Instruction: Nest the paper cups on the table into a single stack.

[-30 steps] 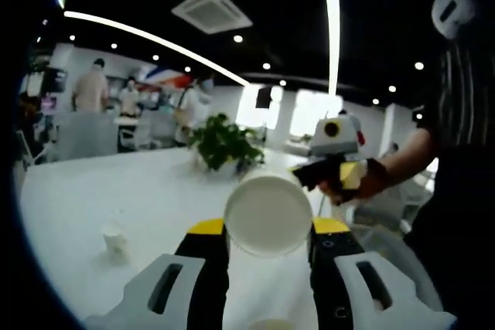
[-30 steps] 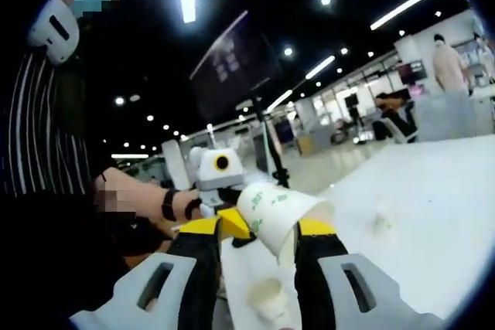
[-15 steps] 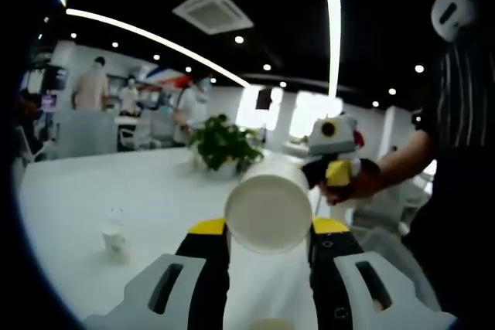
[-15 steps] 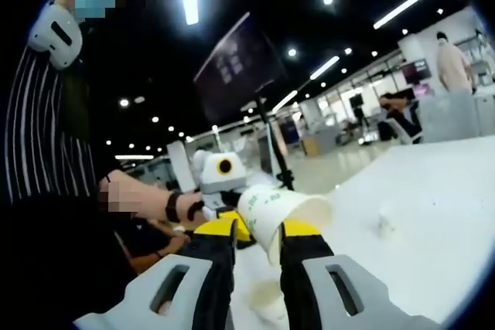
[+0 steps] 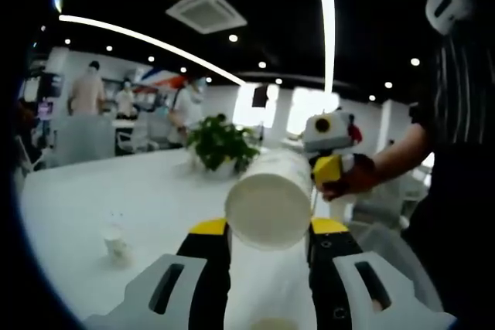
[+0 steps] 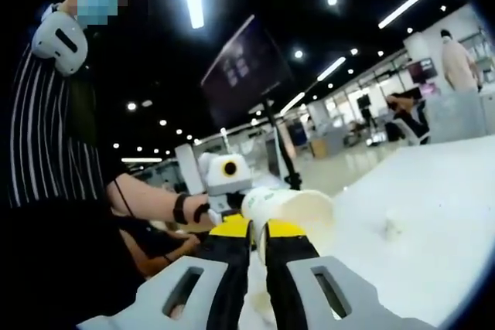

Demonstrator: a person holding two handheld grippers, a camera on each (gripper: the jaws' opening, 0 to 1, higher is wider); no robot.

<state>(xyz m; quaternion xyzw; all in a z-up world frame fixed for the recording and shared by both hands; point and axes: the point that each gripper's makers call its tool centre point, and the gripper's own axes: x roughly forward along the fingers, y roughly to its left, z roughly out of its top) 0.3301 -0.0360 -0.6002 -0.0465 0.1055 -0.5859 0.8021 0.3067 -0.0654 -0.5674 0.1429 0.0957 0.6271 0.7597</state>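
A white paper cup (image 5: 268,208) lies on its side between my left gripper's (image 5: 268,227) jaws, its base facing the camera; the jaws are shut on it. My right gripper (image 5: 328,171) comes in from the right at the cup's far end, held by a hand. In the right gripper view the same cup (image 6: 288,205), with green print, shows its open mouth, and my right gripper (image 6: 257,229) has its jaws nearly together, pinching the cup's wall at the rim. The left gripper (image 6: 226,191) is behind the cup. A small cup (image 5: 114,240) stands alone on the table; it also shows as a small cup (image 6: 393,227).
The white table (image 5: 155,191) stretches out to the left. A potted plant (image 5: 220,144) stands at its far side. Another cup's rim (image 5: 272,323) shows low between the left jaws. A person in a striped top (image 6: 46,137) holds both grippers. People stand in the background.
My right gripper's jaws have closed from wide apart to nearly together on the cup's rim. The left gripper keeps its hold on the cup; the right gripper has drawn nearer to it.
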